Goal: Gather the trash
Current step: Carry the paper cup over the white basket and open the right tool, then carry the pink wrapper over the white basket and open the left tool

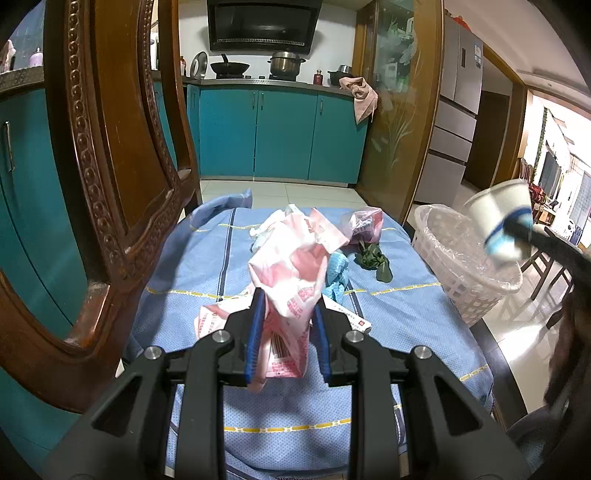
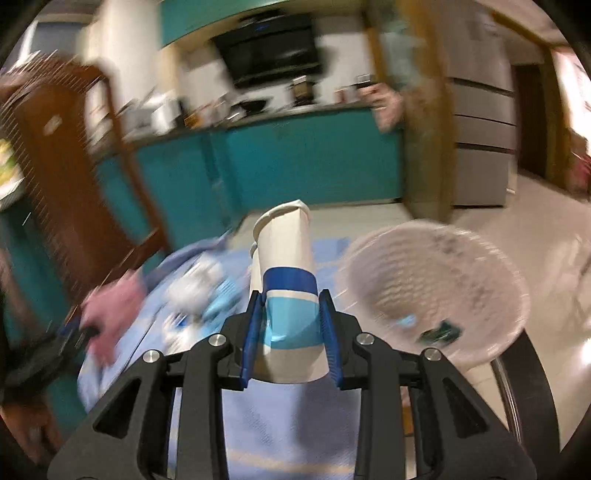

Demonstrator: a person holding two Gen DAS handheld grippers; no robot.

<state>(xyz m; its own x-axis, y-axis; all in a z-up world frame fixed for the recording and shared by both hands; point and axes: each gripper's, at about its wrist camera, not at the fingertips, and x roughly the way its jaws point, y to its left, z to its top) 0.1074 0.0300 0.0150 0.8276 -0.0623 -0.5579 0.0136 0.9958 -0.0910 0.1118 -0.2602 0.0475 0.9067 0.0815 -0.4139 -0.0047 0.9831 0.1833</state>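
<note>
Blue checked cloth [image 1: 399,306] covers your table, with the lined white basket [image 1: 461,280] at its right edge. Your left gripper [image 1: 286,310] is clamped on a pink-and-white wrapper [image 1: 291,273]; your right gripper [image 2: 291,314] is clamped on a paper cup [image 2: 286,254] near the basket. Release early and the cup could miss the rim, or knock the light basket off the edge.

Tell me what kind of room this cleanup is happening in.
Most likely a home kitchen with a dining area. A range hood hangs over a stove with a wok and a steel pot, teal cabinets run beneath the counter, and a refrigerator stands to the right.
</note>
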